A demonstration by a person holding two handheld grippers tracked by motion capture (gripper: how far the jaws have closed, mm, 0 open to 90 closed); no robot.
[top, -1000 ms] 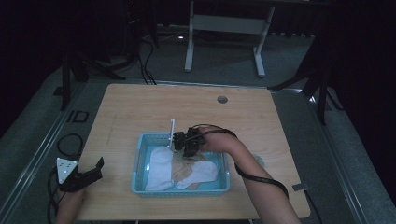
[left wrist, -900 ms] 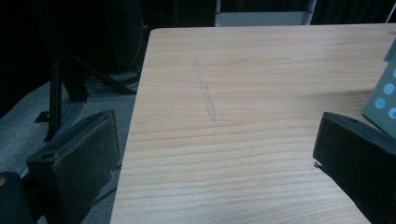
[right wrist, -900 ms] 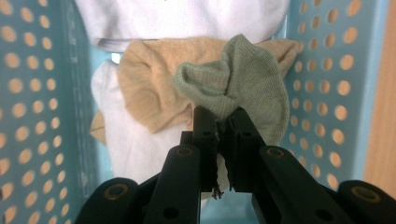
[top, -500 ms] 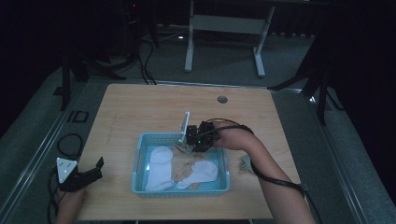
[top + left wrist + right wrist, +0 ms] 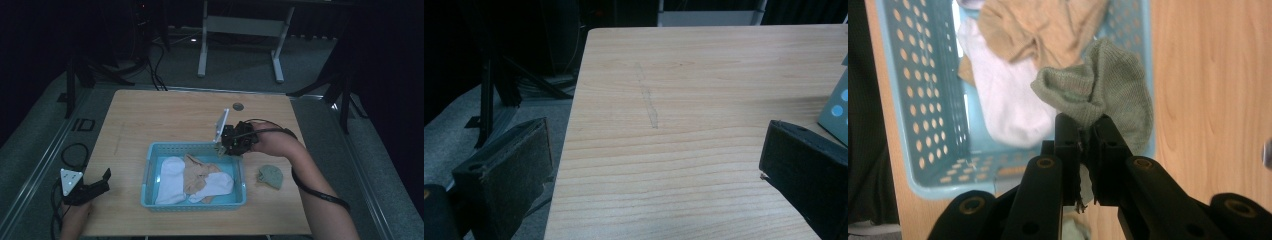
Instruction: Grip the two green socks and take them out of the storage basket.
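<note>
**Over the basket's far right corner: a thin pinch on a green sock**

Above the far right corner of the blue basket (image 5: 194,202), our right hand-held gripper (image 5: 1082,131) has its jaws shut on a bunched fold of a green sock (image 5: 1108,82). We judge the hold shallow: only the cuff's edge sits between the pads, so a quick swing could shake it loose, back onto the white sock (image 5: 998,107) and tan sock (image 5: 1048,22) below.

The right gripper view gives us the pinch itself; the high view hides it behind the hand, but shows a second green sock (image 5: 270,176) on the tabletop (image 5: 165,112) right of the basket. Our left hand-held gripper (image 5: 654,170) gapes wide, empty, at the near left.
</note>
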